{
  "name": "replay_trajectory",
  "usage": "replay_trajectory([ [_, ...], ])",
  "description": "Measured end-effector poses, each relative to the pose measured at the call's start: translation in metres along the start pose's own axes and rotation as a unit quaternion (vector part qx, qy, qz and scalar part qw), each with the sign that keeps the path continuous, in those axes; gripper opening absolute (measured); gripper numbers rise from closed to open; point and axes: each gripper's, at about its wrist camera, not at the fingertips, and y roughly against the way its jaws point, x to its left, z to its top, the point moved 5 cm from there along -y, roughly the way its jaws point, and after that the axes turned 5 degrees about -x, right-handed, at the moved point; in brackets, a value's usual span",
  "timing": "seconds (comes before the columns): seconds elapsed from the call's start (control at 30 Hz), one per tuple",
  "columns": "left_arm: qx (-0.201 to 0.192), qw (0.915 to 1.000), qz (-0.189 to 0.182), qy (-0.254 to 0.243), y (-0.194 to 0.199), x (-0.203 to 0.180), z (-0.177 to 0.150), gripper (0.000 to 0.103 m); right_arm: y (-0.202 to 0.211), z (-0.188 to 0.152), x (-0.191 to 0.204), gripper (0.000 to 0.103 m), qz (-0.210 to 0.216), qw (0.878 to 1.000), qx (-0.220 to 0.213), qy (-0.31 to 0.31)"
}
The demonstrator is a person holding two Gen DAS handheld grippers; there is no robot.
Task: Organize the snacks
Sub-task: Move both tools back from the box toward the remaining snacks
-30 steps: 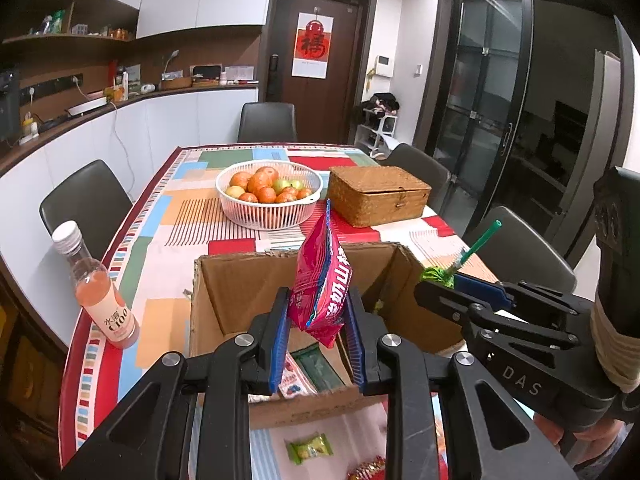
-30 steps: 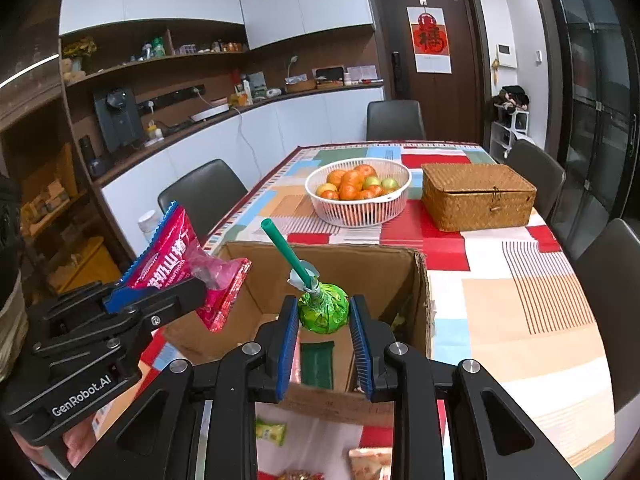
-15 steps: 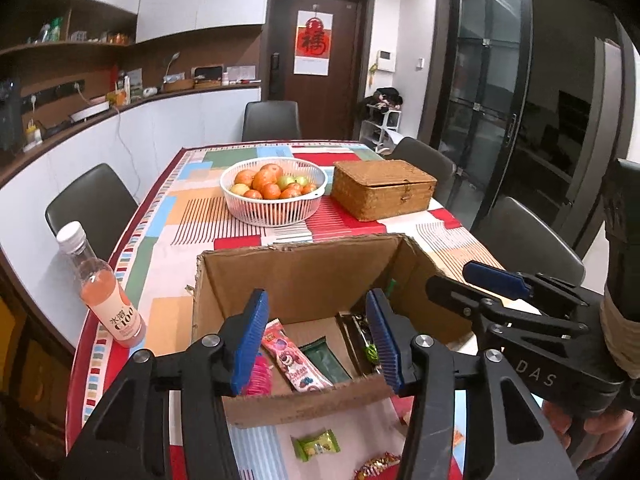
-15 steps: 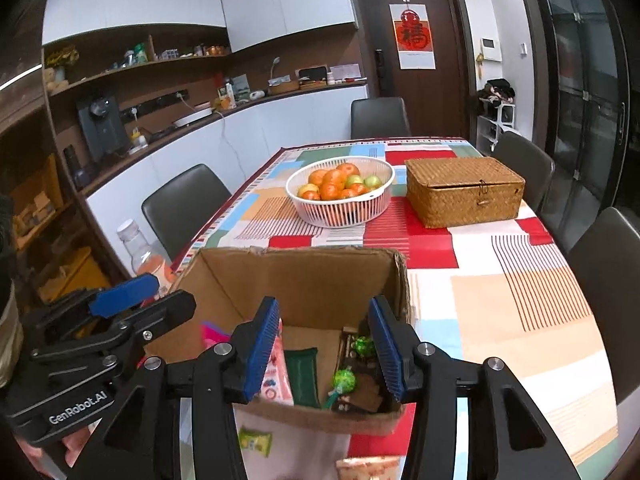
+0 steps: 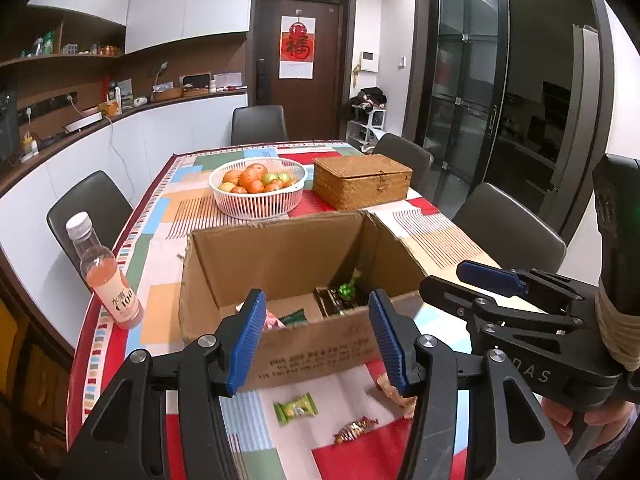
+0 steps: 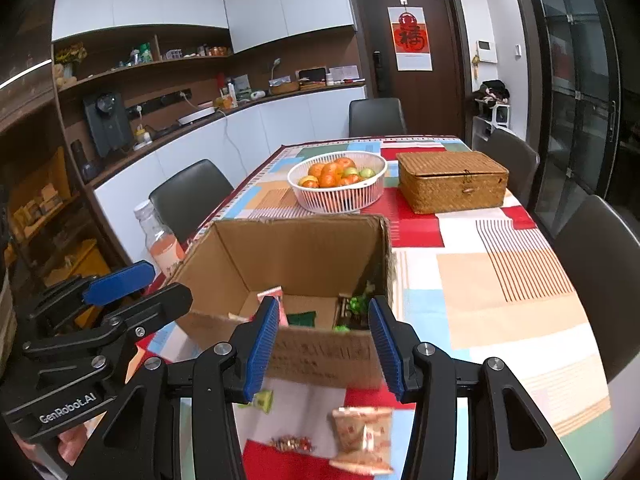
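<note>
Bottle (image 5: 106, 270): a capped bottle of pink drink is stood on the table's left edge, well apart from the loose snacks; it is judged no part of this step.
Left gripper (image 5: 316, 338): nothing is held; the blue pads are parted to a moderate gap and are opening a little more, with only the box's near wall seen between them.
Cardboard box (image 5: 304, 256): it is open-topped and set mid-table; several packets and a green lollipop (image 6: 357, 304) are seen on its floor.
Green candy (image 5: 296, 409): it is laid flat on the cloth just in front of the box, nearest the left gripper.
Gold-wrapped candy (image 5: 355, 429): it is laid near the green one, to its right.
Tan packet (image 6: 362, 442): it is laid flat below the right gripper, the largest loose item.
Right gripper (image 6: 324, 350): it is empty, its jaws parted moderately and steady.
Step in hand, judged: the next loose snacks are to be fetched.
Advice: each gripper should be lowered over its nearest piece, the pads brought down either side of the wrapper and closed on the crimped edge, so that nothing is crushed.
</note>
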Motion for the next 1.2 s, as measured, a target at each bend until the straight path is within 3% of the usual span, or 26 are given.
replay_trajectory([
  [0.5,0.048,0.9989,-0.002,0.002,0.011,-0.016,-0.052,0.055,0.014,-0.052,-0.008,0.048,-0.013,0.999,0.050,-0.001],
  [0.63,0.066,0.9978,-0.002,-0.001,0.006,-0.018,-0.066,0.055,0.015,-0.069,-0.014,0.052,-0.025,0.998,0.065,-0.001],
  [1.2,0.169,0.9855,-0.008,-0.008,-0.035,-0.020,-0.139,0.055,-0.023,-0.120,-0.036,0.052,-0.042,0.988,0.145,-0.022],
])
